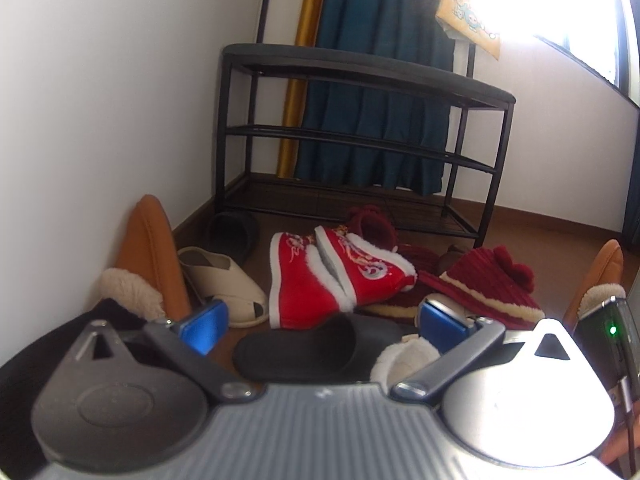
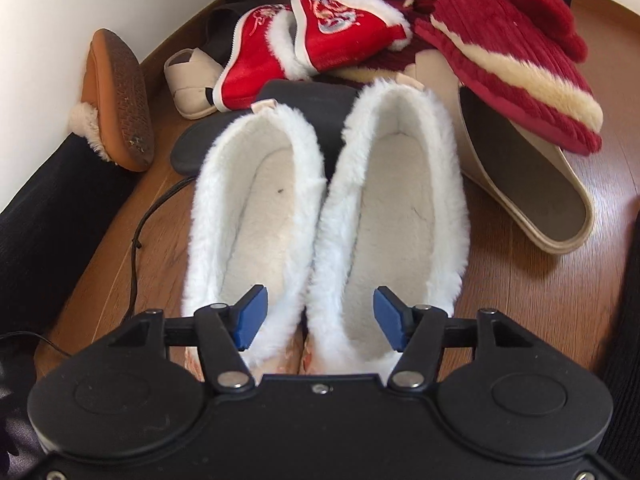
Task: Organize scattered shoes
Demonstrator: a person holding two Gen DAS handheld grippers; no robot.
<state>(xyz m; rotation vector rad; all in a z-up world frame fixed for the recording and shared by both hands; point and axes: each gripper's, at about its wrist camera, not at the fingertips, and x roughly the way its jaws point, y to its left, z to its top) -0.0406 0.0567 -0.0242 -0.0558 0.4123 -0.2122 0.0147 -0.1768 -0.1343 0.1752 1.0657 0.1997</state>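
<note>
Your right tongs (image 2: 316,318) stand released, straddling the paired white fur-lined slippers' (image 2: 324,208) inner walls on the floor; left tongs (image 1: 324,320) released, idle. Fur may slip, dropping one slipper.

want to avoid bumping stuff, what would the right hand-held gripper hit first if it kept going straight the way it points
Probably the white fluffy slippers: the open right hand-held gripper sits right at their heel ends, with the inner fur edges between its fingers. It looks almost touching them, though depth is hard to judge.
</note>
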